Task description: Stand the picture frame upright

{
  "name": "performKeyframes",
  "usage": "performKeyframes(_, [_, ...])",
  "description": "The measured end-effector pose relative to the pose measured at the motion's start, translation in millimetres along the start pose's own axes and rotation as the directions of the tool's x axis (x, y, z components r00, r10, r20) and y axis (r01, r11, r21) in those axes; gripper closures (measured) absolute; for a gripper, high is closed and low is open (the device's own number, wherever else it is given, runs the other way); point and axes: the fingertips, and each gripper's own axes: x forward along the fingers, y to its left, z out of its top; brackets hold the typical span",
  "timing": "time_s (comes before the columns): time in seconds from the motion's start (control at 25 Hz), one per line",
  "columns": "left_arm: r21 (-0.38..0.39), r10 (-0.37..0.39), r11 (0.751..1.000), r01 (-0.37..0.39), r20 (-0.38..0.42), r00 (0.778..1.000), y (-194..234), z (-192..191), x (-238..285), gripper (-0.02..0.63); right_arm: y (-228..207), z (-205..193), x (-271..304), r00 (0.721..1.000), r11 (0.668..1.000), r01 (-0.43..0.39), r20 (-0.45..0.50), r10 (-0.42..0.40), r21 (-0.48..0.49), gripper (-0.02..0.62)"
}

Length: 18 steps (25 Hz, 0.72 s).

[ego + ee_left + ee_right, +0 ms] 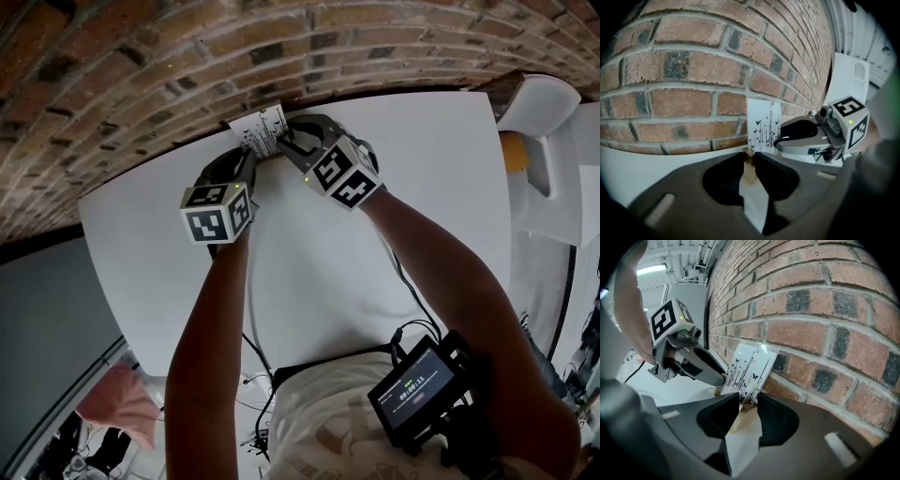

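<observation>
Head view hides both grips behind the cubes [217, 212]; up close we see left claw [750, 160] pinching the picture frame [763, 127] by its wooden base, right claw [749, 401] clamping its lower edge

The head view looks steeply down from above onto the white table [141, 272], with the brick wall [141, 66] along the far edge. The left gripper view sits low over the table, close to the wall and facing it squarely. It shows the right gripper [780, 138] at its right. The right gripper view is equally low and near, faces the wall aslant, and shows the left gripper [723, 379] at its left. All three views share the picture frame [258, 129] and the wall.
</observation>
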Motion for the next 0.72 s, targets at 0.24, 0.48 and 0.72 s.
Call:
performKeyframes(0.24, [0.044,0.026,0.999,-0.028,0.031,0.999,8,12,17,0.531,-18,3,9,0.998,0.996,0.06,0.006,-0.06,-0.068,0.466])
performKeyframes(0.48, [0.081,0.032,0.996,-0.037,0.059,0.998,10,17,27,0.531,-27,1,12,0.995,0.992,0.097,0.029,-0.095,-0.082,0.466])
performKeyframes(0.72, [0.079,0.047,0.996,-0.052,0.063,0.997,10,17,30,0.529,-30,-1,13,0.993,0.99,0.12,0.03,-0.118,-0.078,0.46])
